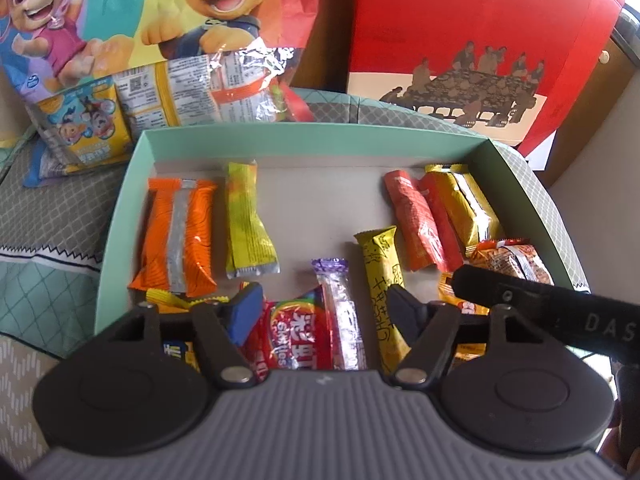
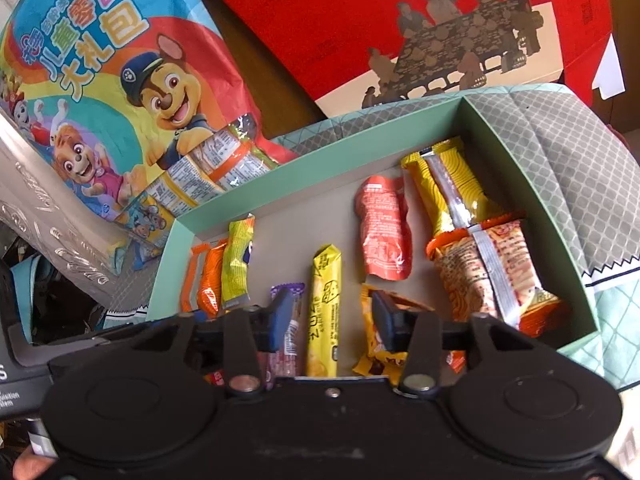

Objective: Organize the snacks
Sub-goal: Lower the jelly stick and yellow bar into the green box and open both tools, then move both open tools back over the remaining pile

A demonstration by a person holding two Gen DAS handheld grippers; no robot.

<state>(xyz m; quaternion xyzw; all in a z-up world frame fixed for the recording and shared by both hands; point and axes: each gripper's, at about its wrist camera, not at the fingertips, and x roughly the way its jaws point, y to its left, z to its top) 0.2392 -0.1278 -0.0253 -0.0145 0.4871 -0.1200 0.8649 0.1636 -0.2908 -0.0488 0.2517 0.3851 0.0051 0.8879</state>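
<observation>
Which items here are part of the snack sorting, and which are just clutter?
Job:
- green tray
- orange packet
- yellow stick
- Skittles bag
- cartoon snack bag

Lying about:
- red gift box
- patterned cloth

A shallow mint-green box (image 1: 120,216) fills mid-frame, holding flat-lying snacks: an orange packet (image 1: 176,236) and lime-yellow sachet (image 1: 246,220) at left, a red Skittles bag (image 1: 296,336), silver stick (image 1: 340,316) and yellow stick (image 1: 384,280) low centre, and orange-red and yellow packets (image 1: 440,216) at right.
</observation>
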